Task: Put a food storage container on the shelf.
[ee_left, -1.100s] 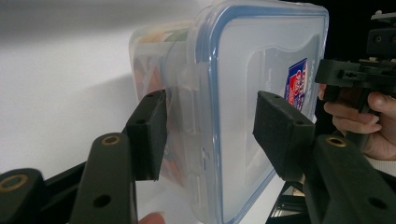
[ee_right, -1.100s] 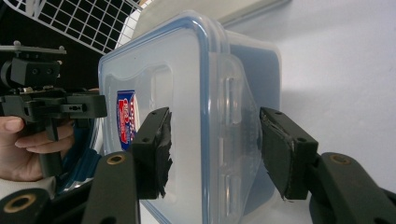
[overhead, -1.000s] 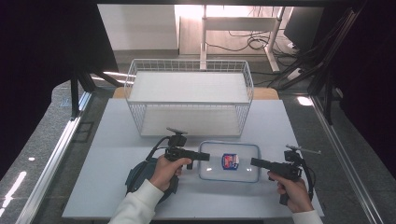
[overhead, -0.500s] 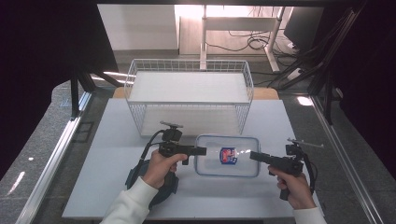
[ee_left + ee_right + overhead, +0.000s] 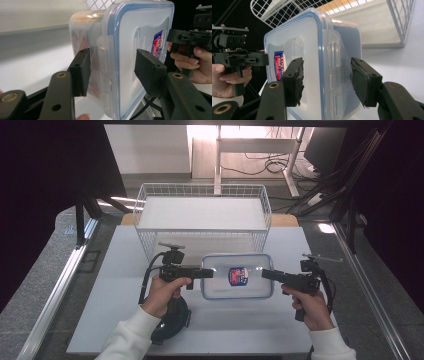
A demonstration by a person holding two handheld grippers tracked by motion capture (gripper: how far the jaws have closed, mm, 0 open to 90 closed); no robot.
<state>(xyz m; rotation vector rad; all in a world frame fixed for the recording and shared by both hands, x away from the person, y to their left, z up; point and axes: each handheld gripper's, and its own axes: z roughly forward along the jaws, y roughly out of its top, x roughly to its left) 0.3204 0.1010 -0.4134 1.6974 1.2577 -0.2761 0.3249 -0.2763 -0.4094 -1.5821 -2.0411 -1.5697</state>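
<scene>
A clear plastic container [image 5: 237, 276] with a blue-edged snap lid and a red and blue label hangs above the white table, level, lid up. My left gripper [image 5: 207, 273] is shut on its left short end and my right gripper [image 5: 265, 274] on its right short end. In the left gripper view the pads [image 5: 81, 68] clamp the container [image 5: 130, 47] across bottom and lid beside a side latch. In the right gripper view my right gripper [image 5: 328, 75] pinches the container [image 5: 312, 57] the same way. Each gripper view shows the other hand's gripper beyond the lid.
A white wire basket [image 5: 200, 185] stands just behind the container, its front wall close to the container's far edge. The white table board [image 5: 240, 330] lies below. A dark rounded object [image 5: 170, 322] sits on the table under the left wrist. Metal rails run along both table sides.
Both grippers have risen together with the container between them, moving it up off the table and nearer the basket's front wall. The grip on both ends looks unchanged.
</scene>
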